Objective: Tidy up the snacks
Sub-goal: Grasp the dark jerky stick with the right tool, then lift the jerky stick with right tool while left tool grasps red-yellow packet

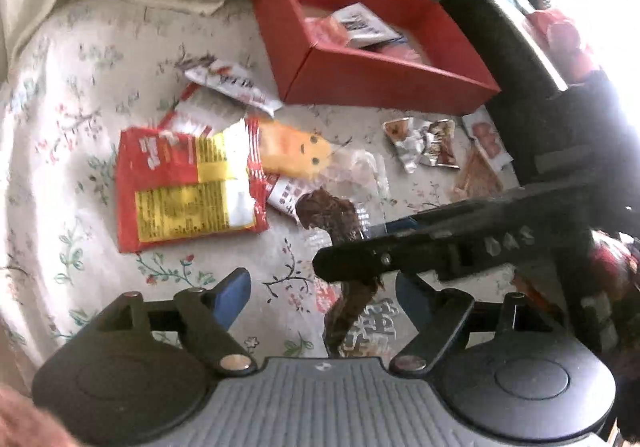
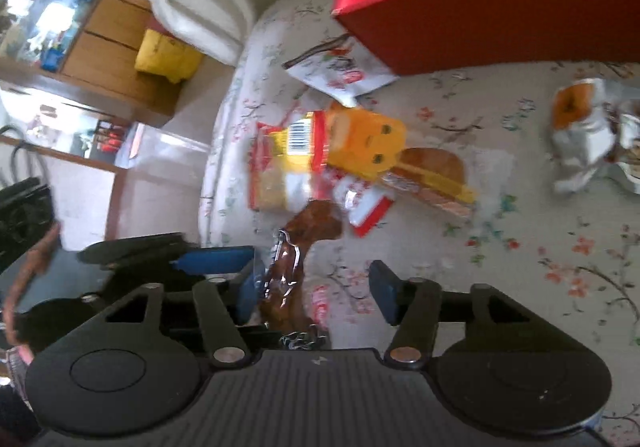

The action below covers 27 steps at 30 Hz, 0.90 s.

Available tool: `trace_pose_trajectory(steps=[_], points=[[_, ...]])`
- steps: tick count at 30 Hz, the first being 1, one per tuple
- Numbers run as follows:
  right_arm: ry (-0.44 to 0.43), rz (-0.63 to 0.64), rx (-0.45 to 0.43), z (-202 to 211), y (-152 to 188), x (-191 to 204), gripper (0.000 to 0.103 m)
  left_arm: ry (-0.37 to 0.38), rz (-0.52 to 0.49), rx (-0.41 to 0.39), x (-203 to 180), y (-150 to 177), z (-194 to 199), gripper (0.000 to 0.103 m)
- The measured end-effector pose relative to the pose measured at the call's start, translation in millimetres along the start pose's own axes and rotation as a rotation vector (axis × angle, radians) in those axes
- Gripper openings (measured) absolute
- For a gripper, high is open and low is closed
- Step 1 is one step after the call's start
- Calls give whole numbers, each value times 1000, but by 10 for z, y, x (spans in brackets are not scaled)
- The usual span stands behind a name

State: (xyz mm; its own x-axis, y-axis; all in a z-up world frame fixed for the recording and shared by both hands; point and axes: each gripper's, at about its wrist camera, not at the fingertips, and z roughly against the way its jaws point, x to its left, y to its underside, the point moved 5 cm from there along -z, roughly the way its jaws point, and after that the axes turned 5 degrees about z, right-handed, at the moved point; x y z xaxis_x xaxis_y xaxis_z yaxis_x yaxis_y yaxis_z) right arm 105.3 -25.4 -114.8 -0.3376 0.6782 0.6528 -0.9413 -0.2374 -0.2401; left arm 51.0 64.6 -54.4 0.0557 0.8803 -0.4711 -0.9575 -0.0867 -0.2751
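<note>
Snacks (image 1: 188, 183) are mostly still lying loose mid-frame on the floral cloth (image 1: 80, 95) while only a few are sitting in the red box (image 1: 384, 83) upper right, with both grippers, left (image 1: 320, 299) and right (image 2: 316, 287), hanging apart around a brown packet (image 2: 288, 287).

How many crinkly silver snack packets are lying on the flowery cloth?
2: one silver packet with orange print and one with dark print, side by side near the red box. Others may be hidden.
</note>
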Motion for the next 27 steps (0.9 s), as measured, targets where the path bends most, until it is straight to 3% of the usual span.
trace_pose_trajectory(steps=[1, 3, 4, 5, 7, 9, 11, 16, 17, 21, 24, 27], points=[[-1, -5, -1, 20, 3, -24, 61, -2, -3, -8, 50, 4, 33, 73], [27, -4, 19, -22, 12, -81, 45, -39, 5, -32, 100, -8, 125, 73], [27, -6, 35, -31, 34, -104, 43, -46, 30, -46, 197, -24, 201, 73], [18, -13, 39, -56, 41, -138, 33, -42, 63, -60, 268, -53, 275, 73], [17, -10, 39, -51, 33, -121, 33, -66, 125, -109, 406, -147, 375, 73], [34, 38, 51, -91, 35, -31, 27, -164, 92, -138, 433, -294, 351, 73], [36, 63, 74, -127, 76, 18, 27, -266, -85, -172, 311, -435, 254, 73], [37, 58, 74, -23, 191, -58, 26, -457, -688, -96, -31, -498, 21, 73], [42, 50, 69, -3, 185, -70, 26, -467, -773, -75, -63, -482, -22, 73], [41, 16, 53, 124, 180, -183, 26, -371, -908, 43, -148, -394, -226, 73], [43, -20, 34, 274, 161, -325, 26, -398, -1020, 96, -100, -327, -460, 73], [43, -50, 26, 326, 150, -423, 26, -401, -1045, 127, -13, -352, -560, 80]])
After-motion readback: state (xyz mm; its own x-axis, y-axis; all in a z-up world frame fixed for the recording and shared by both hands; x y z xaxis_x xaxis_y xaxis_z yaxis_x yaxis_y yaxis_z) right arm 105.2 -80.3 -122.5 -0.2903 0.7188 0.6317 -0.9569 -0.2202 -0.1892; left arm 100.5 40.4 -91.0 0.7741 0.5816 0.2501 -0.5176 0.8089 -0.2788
